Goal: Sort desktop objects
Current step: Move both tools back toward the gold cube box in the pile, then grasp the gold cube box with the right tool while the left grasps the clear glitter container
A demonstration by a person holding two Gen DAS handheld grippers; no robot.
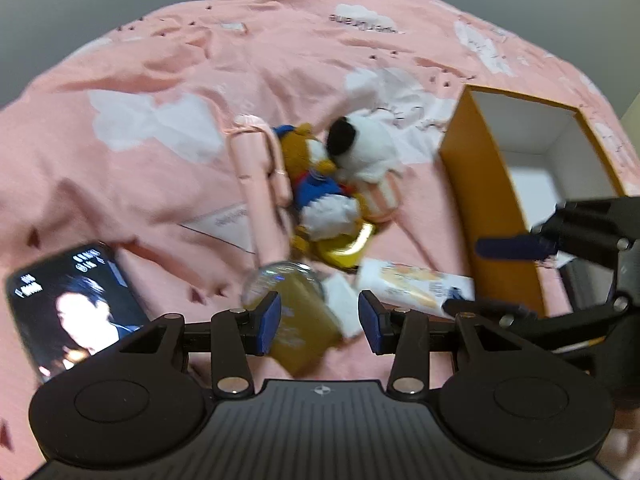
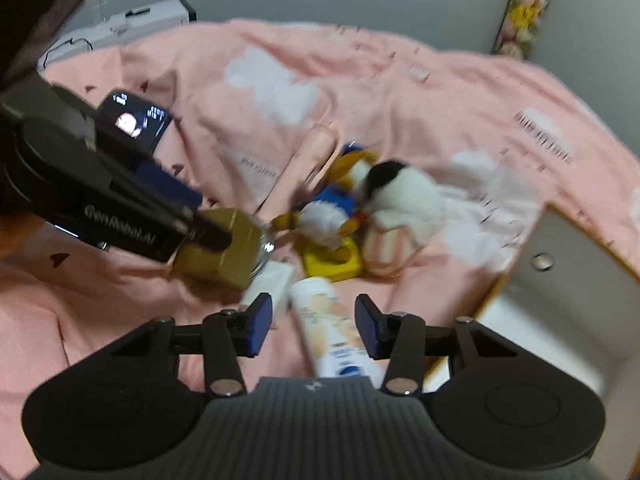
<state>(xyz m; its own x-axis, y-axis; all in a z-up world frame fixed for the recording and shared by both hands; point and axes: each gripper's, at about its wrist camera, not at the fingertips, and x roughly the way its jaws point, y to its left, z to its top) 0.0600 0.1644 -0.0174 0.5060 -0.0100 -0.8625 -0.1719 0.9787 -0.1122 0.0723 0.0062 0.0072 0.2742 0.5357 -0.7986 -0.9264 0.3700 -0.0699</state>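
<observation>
One white tube (image 2: 332, 328) lying flat, long axis toward plush toys (image 2: 360, 204).

2 wrist fisheyes, close, angled steeply down, sharing plush toys (image 1: 320, 176) on pink bedding (image 2: 400, 92)

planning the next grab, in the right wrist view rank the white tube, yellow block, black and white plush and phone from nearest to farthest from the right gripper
1. White tube, lying between the right gripper's fingers.
2. Yellow block, just beyond the tube, centre.
3. Black and white plush, further back, slightly right.
4. Phone, far left, behind the left gripper.
</observation>
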